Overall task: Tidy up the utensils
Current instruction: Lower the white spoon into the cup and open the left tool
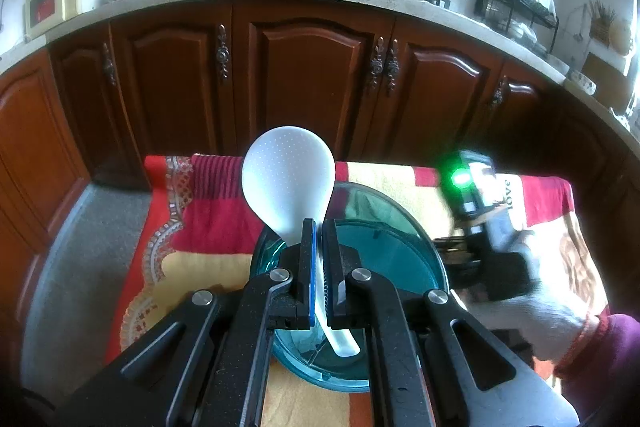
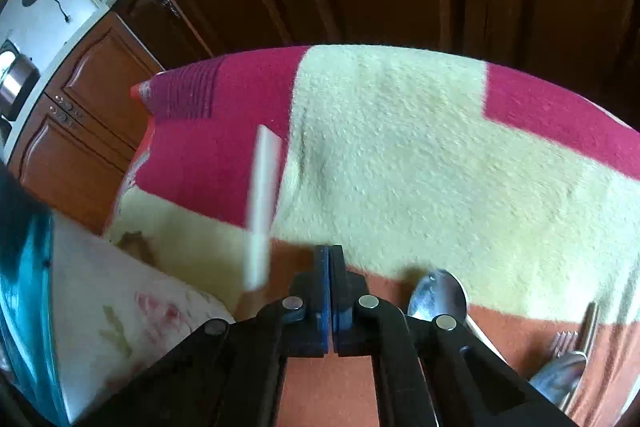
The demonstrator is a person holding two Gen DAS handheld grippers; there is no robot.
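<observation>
- Utensils lie in two places: a white rice paddle (image 1: 289, 179) sits clamped by its handle between the fingers of the left gripper (image 1: 319, 227), its broad head raised above the far rim of a blue glass bowl (image 1: 400, 247), while metal spoons and a fork rest on the cloth at the right.
- Blue glass bowl stands on a red and cream blanket (image 1: 208, 227) covering a table; the bowl sits near the middle, with bare cloth to its left and behind it up to the far edge.
- Beyond that far edge, a strip of grey floor (image 1: 88, 247) separates the table from the brown cabinets (image 1: 312, 75).
- In the left wrist view, the right gripper shows blurred at the right, held by a white-gloved hand (image 1: 532, 319) just beside the bowl's right rim.
- Only the right wrist view shows the right gripper (image 2: 329, 255) with its fingers pressed together and nothing between them, over the cloth.
- That view alone shows a metal spoon (image 2: 438, 293) just right of the fingers, plus a fork (image 2: 564, 339) and another spoon (image 2: 560, 375) near the lower right corner.
- A blurred white strip (image 2: 262, 203) crosses the cloth left of the fingers; what it is cannot be told.
- A wide stretch of cream cloth lies open ahead of the right gripper.
</observation>
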